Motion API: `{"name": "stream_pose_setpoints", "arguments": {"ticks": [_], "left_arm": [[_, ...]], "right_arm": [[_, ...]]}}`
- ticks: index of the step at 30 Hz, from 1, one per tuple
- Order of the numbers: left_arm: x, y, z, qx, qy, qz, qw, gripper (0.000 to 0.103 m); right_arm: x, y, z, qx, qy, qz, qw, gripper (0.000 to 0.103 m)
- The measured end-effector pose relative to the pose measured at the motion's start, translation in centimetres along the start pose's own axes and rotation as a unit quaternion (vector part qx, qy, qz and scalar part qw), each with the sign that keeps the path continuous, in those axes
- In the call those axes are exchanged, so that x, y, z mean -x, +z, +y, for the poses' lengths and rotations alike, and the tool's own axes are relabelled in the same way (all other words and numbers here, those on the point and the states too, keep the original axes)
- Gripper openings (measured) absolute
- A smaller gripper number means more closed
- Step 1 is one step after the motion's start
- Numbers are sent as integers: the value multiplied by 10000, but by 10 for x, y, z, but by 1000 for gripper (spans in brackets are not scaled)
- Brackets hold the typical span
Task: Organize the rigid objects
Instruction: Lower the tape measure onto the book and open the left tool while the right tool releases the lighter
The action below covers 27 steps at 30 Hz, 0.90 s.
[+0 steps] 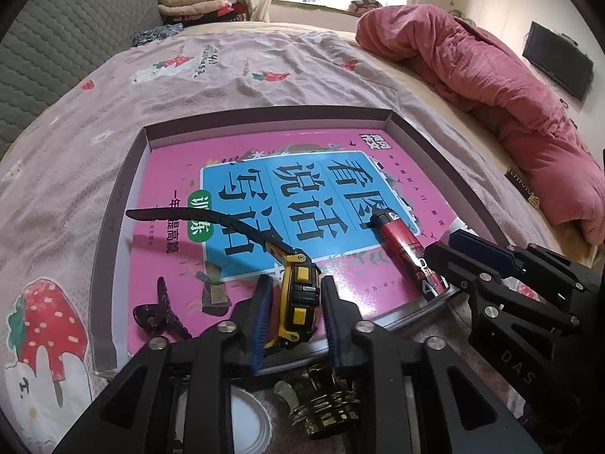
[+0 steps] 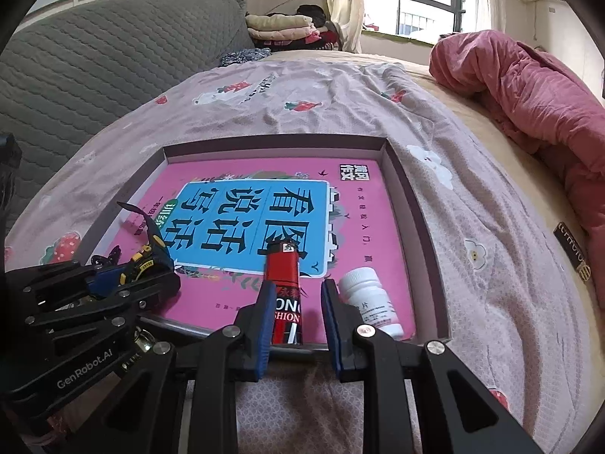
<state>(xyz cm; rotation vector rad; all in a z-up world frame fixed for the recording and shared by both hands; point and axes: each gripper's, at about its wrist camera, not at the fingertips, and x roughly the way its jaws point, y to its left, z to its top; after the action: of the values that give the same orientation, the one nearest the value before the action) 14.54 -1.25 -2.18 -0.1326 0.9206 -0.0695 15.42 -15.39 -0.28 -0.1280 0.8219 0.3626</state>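
A shallow grey box (image 1: 121,196) lies on the bed with a pink and blue book (image 1: 181,174) flat inside it. A yellow and black watch (image 1: 298,295) rests on the book's near edge, strap pointing away. My left gripper (image 1: 295,280) straddles the watch body, open, with a slit showing beside the left pad. A red lighter (image 2: 281,268) lies on the book. My right gripper (image 2: 298,283) stands narrow around its near end, shut on it. A white pill bottle (image 2: 372,302) lies in the box just right of that gripper.
A black hair claw (image 1: 159,314) sits in the box's near left corner. A gold metal fitting (image 1: 325,408) and a white lid (image 1: 245,420) lie on the bedspread under my left gripper. A pink quilt (image 1: 510,87) is heaped at the right.
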Motion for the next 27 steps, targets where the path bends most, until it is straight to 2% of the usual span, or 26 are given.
{"name": "stream_pose_setpoints", "arguments": {"ticks": [4,10,15,18,19,27], "left_arm": [[2,0,2,45,13,-1,10000,32],[6,0,4,135,-52,22,9999,45],[9,0,2,83,-18,14,10000,46],[13,-1,2,122,-34,-9,9999,50],[14,-1,2,124,-41,-22,9999,55],[28,0,-1,58,1,-177,9998,57]], "right_arm": [[1,1,0,-7,-30,-9,10000,24],[5,1,0,0,-68,-46,10000,24],[7,2,-2,-49,-69,-66,9999,26],[10,2,-3,-47,-44,-99,9999,38],[11,3,-3,-46,-53,-116,9999,42],[20,6,-6,-125,-33,-232,9996,43]]}}
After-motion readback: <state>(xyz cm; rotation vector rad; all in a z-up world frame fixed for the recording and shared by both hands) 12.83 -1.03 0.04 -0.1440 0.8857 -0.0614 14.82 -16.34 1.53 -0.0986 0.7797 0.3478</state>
